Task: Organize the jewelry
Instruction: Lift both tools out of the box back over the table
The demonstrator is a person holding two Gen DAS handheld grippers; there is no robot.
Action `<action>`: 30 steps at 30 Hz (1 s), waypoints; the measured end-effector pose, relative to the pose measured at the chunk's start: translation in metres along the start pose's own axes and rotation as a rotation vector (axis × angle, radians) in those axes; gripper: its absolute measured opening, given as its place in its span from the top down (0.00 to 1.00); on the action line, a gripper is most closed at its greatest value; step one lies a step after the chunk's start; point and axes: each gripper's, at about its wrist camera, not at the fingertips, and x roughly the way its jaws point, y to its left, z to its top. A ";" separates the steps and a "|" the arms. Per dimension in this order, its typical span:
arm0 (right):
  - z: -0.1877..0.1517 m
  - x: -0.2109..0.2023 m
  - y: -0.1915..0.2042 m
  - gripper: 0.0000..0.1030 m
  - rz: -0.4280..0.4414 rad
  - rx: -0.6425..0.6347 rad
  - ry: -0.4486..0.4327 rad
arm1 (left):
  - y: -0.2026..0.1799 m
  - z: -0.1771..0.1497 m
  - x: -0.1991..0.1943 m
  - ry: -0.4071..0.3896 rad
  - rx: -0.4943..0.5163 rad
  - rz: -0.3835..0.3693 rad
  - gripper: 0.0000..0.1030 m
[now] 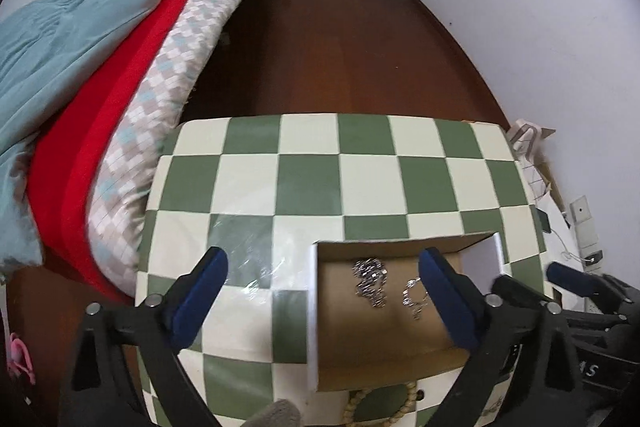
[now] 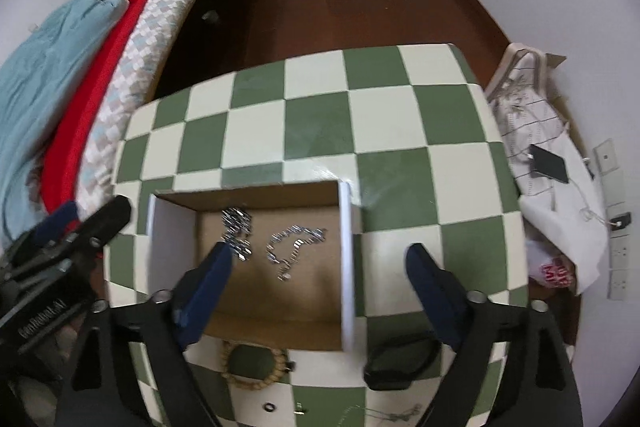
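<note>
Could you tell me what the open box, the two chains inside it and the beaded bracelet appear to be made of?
Box: cardboard, judging by its matte brown floor. Chains: probably metal, silvery and glinting. Beaded bracelet: pale tan beads, possibly wood.

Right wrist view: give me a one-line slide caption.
Open right gripper hovers over a cardboard box holding two silver chains, with a wooden bead bracelet waiting on the green-checkered table.

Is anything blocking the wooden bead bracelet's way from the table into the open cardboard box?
Only the box's low near wall stands between; the wooden bead bracelet lies just outside it on the table. Nothing covers the box.
</note>
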 end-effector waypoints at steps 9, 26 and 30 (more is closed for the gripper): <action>-0.038 -0.008 0.004 0.00 -0.141 -0.068 -0.047 | 0.012 -0.029 -0.015 -0.058 0.007 0.091 0.01; -0.116 -0.091 0.024 0.00 -0.191 -0.119 -0.255 | 0.013 -0.090 -0.104 -0.215 0.034 0.118 0.01; -0.137 -0.118 0.027 0.00 -0.191 -0.121 -0.313 | 0.014 -0.105 -0.124 -0.244 0.041 0.120 0.01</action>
